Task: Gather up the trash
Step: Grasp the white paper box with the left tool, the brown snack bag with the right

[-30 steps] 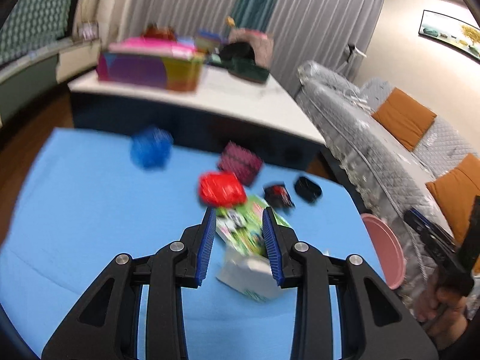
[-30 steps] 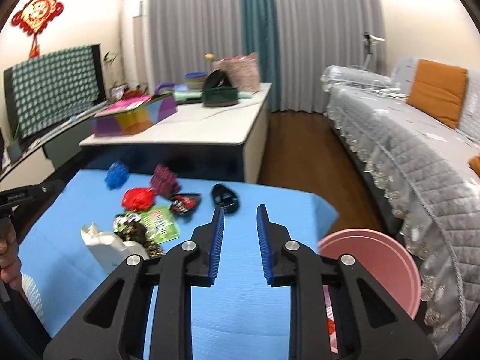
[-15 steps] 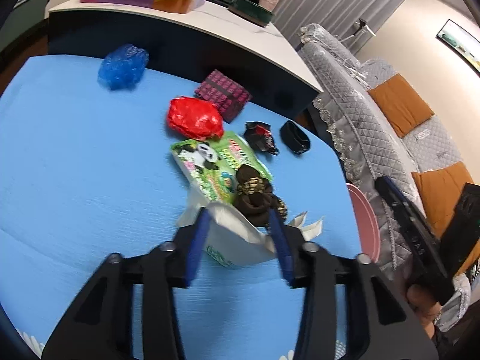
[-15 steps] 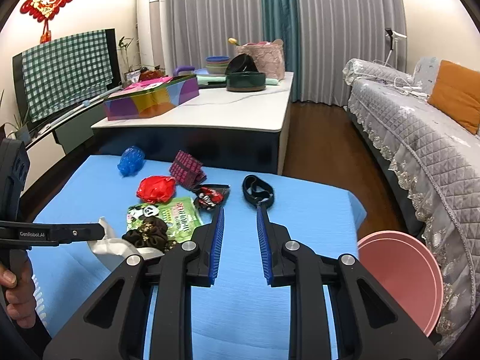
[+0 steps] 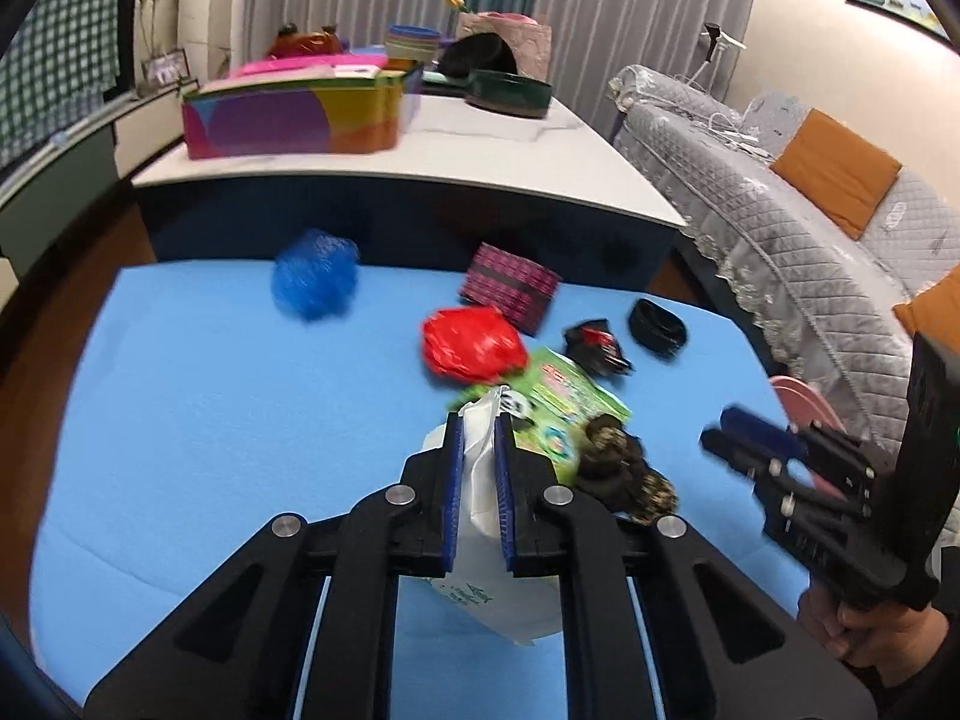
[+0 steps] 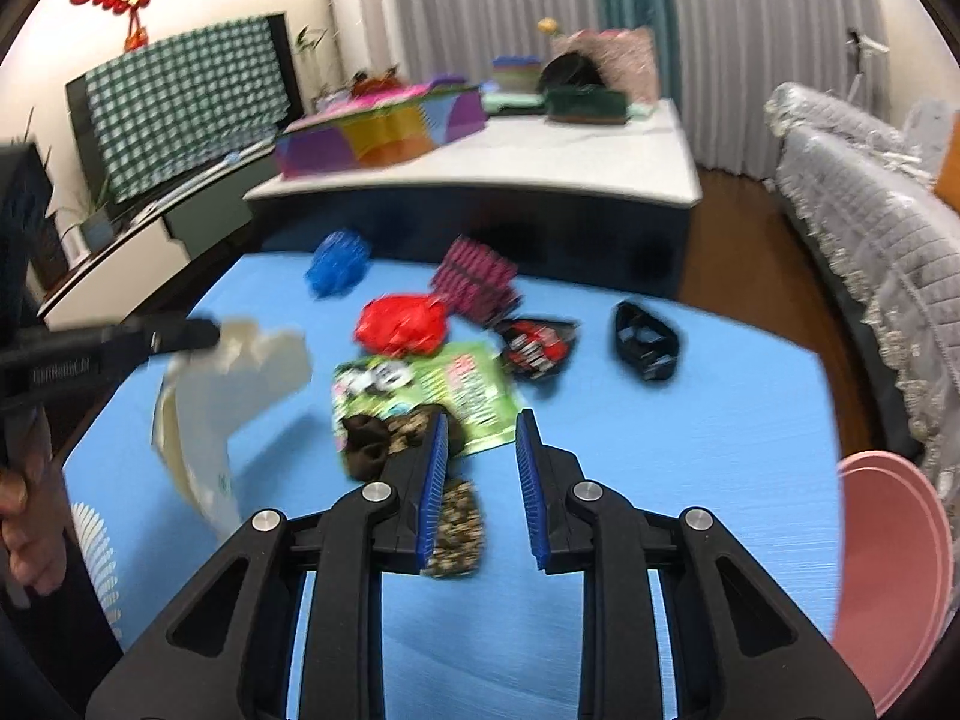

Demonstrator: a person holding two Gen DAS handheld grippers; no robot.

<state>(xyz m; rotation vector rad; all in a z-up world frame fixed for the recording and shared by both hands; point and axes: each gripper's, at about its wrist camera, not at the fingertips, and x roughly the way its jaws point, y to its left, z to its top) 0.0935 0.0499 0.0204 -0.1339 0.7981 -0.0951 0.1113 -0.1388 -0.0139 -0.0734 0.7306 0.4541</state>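
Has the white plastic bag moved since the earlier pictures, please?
Yes. The white plastic bag now hangs lifted off the blue tablecloth, pinched by the left gripper, whose jaws have just been closing, left of the green packet.

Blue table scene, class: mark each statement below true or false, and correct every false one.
1. The left tool is shut on the white plastic bag. True; its jaws have just been closing, with the bag between them.
2. The right tool grips the red crumpled bag. False: its jaws, which have just been opening, stand apart with nothing pressed between the pads, and the red bag lies farther back on the table.
3. A pink bin stands beyond the right edge of the blue table. True.
4. The blue crumpled bag lies on the green panda wrapper. False: it lies apart, near the far left of the table.
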